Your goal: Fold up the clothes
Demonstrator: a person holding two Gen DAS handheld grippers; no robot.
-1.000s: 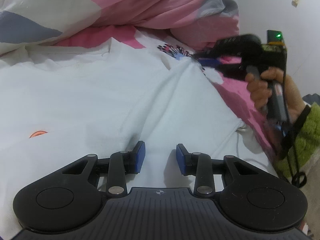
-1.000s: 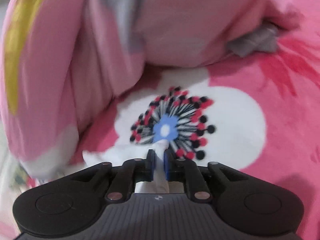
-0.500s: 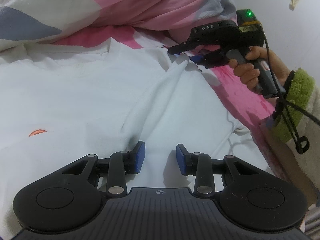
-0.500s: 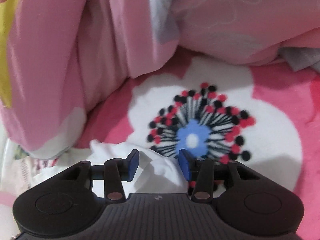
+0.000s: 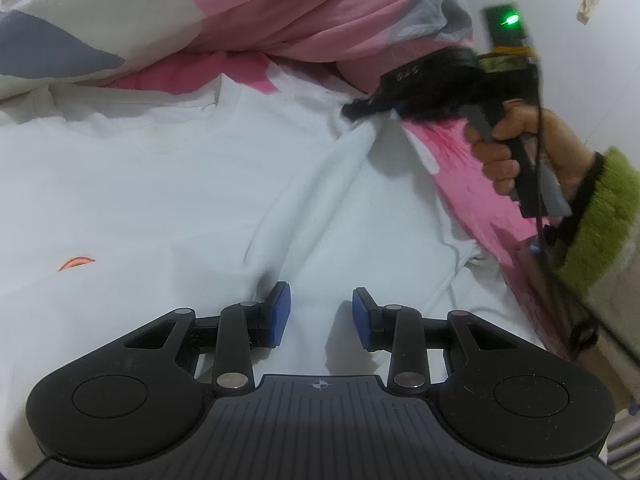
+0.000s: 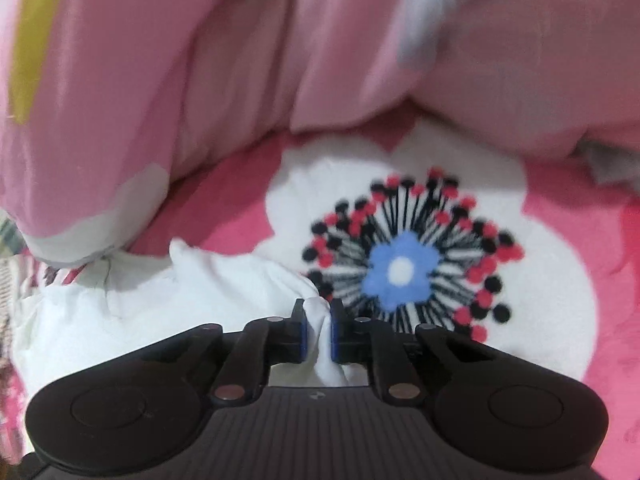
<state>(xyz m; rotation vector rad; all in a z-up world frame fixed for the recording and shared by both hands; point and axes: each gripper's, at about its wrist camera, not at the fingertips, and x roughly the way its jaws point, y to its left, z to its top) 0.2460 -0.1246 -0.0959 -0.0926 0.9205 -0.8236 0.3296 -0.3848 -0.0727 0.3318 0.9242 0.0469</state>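
1. Since a second ago the right tool (image 6: 317, 330) has let go of the white garment (image 5: 160, 184), shifted along its far corner, and is closing again, with a pinch of white cloth between its blue pads (image 6: 302, 332); the left tool (image 5: 318, 314) has not moved.
2. That corner grip, seen from the left wrist view, raises a soft ridge running from the right tool (image 5: 372, 110) down towards the left one; this looks like the start of drawing that edge over for a fold.
3. Left tool: jaws partly apart, hovering just over or resting on the cloth, with nothing pinched. It seems placed to pin the near part of the cloth, though contact cannot be told.
4. The garment lies spread on the bed; it is limp matte white knit with a small orange mark (image 5: 76, 263) and a loose cord (image 5: 450, 276) near its right edge.
5. Beneath it lies a plush pink bedcover (image 6: 560, 248) printed with a white flower, and a puffy pink and grey quilt (image 5: 280, 8) is heaped behind.
6. A hand (image 5: 520, 148) in a fuzzy green cuff (image 5: 600, 216) holds the right tool's handle.
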